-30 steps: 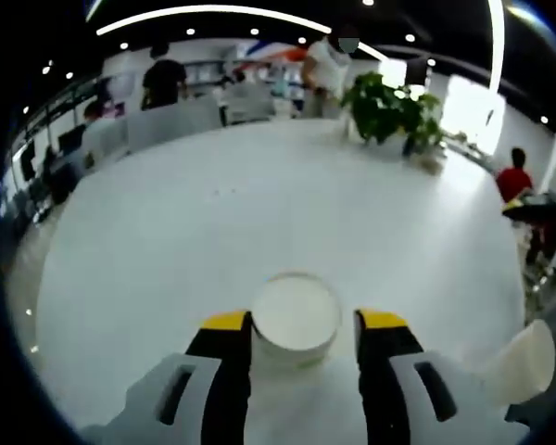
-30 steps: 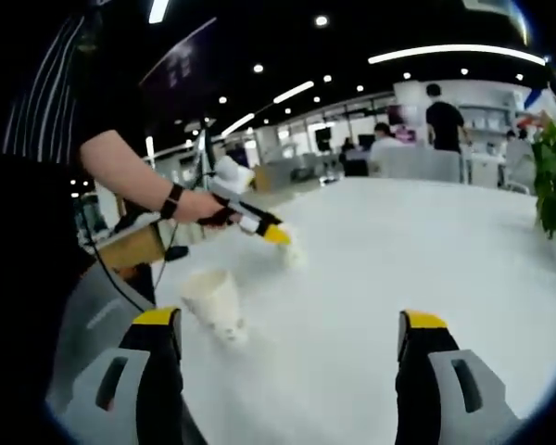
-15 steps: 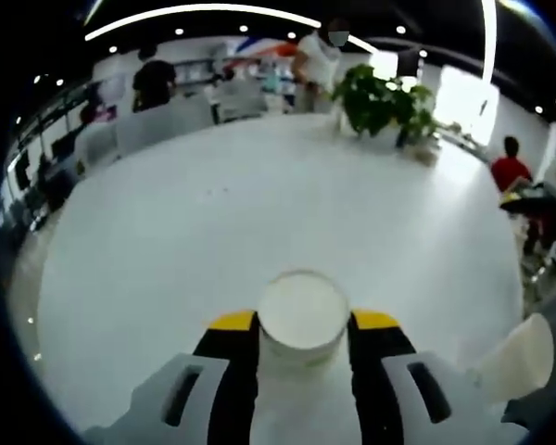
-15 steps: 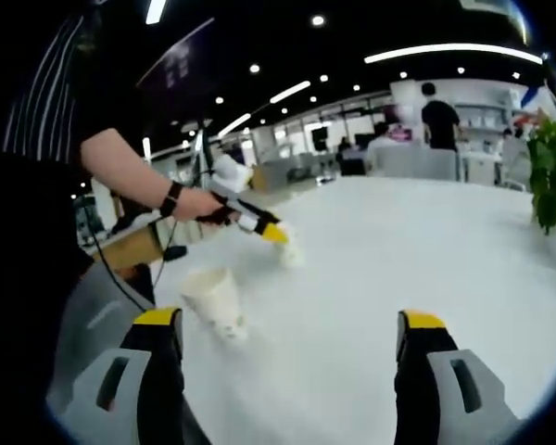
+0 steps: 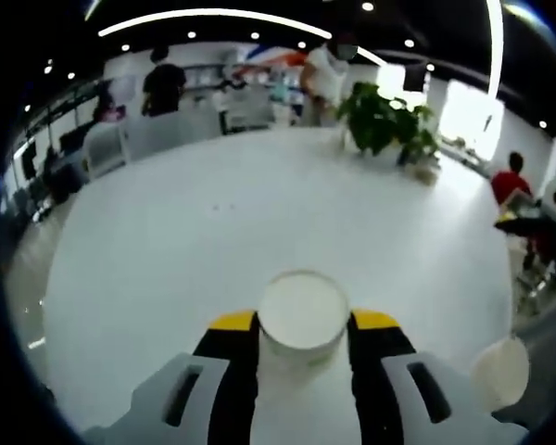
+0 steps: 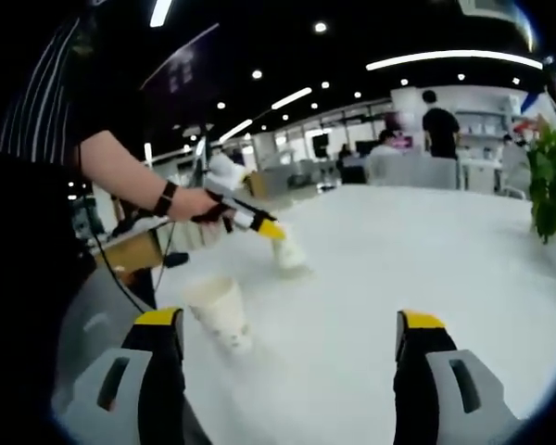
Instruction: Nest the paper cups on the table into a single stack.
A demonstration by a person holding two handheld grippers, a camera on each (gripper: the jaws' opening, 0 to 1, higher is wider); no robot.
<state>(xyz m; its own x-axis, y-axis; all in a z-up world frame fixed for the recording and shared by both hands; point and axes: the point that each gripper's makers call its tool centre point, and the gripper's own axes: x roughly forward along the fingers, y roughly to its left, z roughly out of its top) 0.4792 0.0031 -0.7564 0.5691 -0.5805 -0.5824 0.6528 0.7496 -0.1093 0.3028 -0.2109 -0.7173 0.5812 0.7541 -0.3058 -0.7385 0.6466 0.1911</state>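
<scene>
In the left gripper view a white paper cup (image 5: 303,317) sits between my yellow-tipped jaws, and my left gripper (image 5: 303,324) is shut on it, with the cup's open mouth facing the camera. A second white paper cup (image 5: 499,373) stands at the lower right on the white round table (image 5: 259,213). From the right gripper view, the left gripper (image 6: 276,237) holds its cup (image 6: 288,253) a little above the table, in a person's hand. The other cup (image 6: 220,311) stands upright near the table's left edge. My right gripper (image 6: 287,338) is open over the table with nothing between its jaws.
A potted green plant (image 5: 386,116) stands at the far side of the table, also seen as the plant (image 6: 549,181) at the right. People and desks fill the room behind. A person's arm (image 6: 120,167) reaches in from the left.
The left gripper closed on the cup between one second and half a second ago, then lifted it slightly off the table. The right gripper stayed open and nearly still.
</scene>
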